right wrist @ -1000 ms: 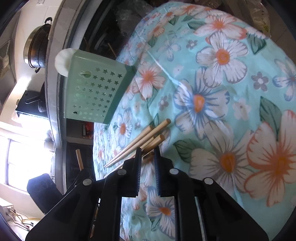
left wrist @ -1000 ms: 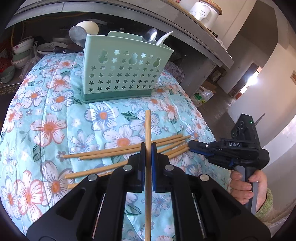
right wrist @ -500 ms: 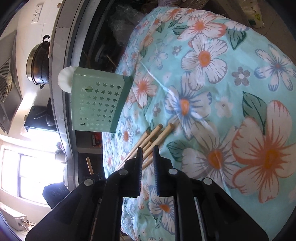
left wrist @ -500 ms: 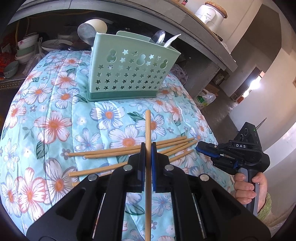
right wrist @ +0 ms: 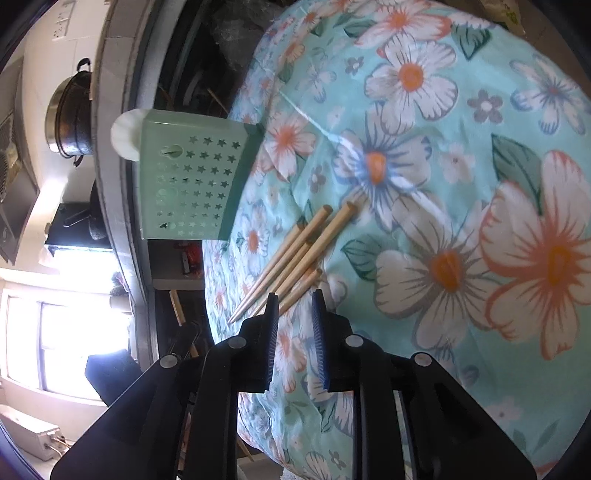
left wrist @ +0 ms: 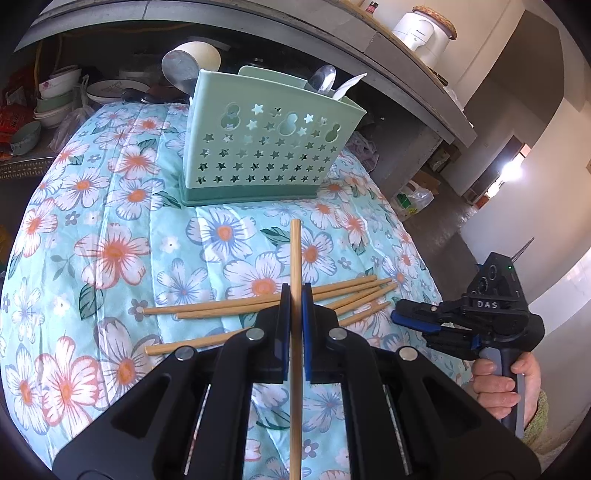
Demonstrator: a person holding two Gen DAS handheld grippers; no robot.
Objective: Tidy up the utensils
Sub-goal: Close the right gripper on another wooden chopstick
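My left gripper [left wrist: 294, 291] is shut on a single wooden chopstick [left wrist: 295, 258], which runs between the pads and points toward the mint-green star-cut utensil caddy [left wrist: 266, 147]. A spoon [left wrist: 322, 79] stands in the caddy. Several loose chopsticks [left wrist: 258, 301] lie across the floral cloth under the held one. My right gripper [right wrist: 294, 301] hovers just short of the near ends of that chopstick bundle [right wrist: 299, 254]; its jaws are opening, with nothing pressed between them. In the left wrist view the right gripper [left wrist: 397, 317] sits at the bundle's right end, held by a hand [left wrist: 495, 384].
The floral cloth [left wrist: 110, 240] covers a rounded table that drops off on all sides. Bowls and plates [left wrist: 55, 96] are stacked behind the table at left. A counter runs behind the caddy, with a pot [right wrist: 70, 114] on it. A white jar [left wrist: 421, 31] stands on the shelf.
The right gripper's jaws have widened and it has rolled a little by the chopstick ends. The left gripper keeps its hold on the chopstick, with the view tipped slightly.
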